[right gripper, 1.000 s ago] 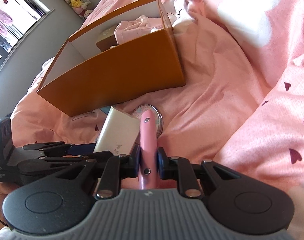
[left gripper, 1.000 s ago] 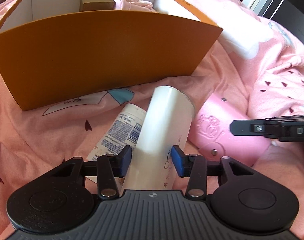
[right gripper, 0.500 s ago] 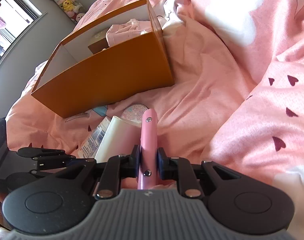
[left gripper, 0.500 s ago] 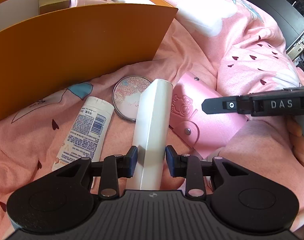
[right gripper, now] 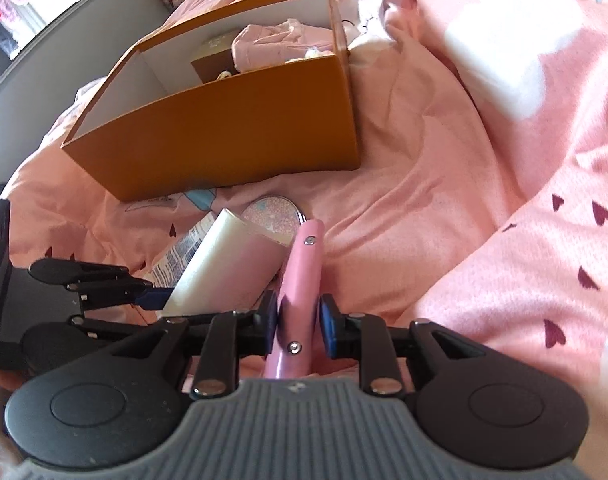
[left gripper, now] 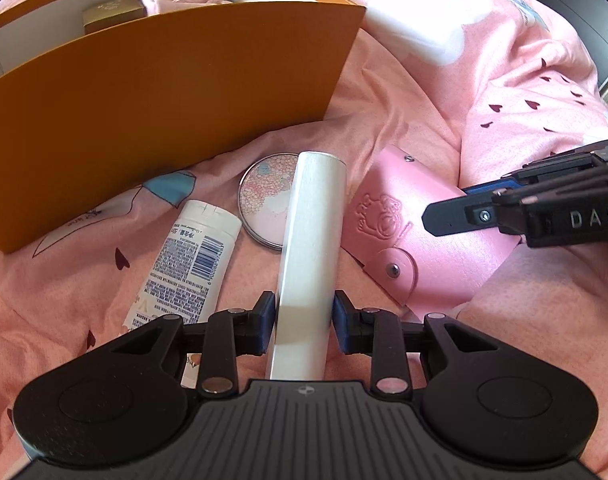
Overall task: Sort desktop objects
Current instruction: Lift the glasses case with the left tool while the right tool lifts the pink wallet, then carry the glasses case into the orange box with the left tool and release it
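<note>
Two grippers, each with something between its jaws. From the left wrist, your left gripper (left gripper: 302, 320) has just been closing and now pinches a white carton (left gripper: 309, 256) near its lower end; its far end lies over a round glitter compact (left gripper: 264, 200), with a white tube (left gripper: 192, 264) just beside it and the orange box (left gripper: 164, 92) beyond on the pink duvet (left gripper: 423, 92). Lift the carton straight up before swinging it, so it doesn't drag the compact. From the right wrist, your right gripper (right gripper: 298, 322) straddles the pink snap pouch (right gripper: 300, 280) edge-on, but its jaws have just been opening and the right pad stands off the leather. Close firmly again before lifting, or the pouch may slip out.
</note>
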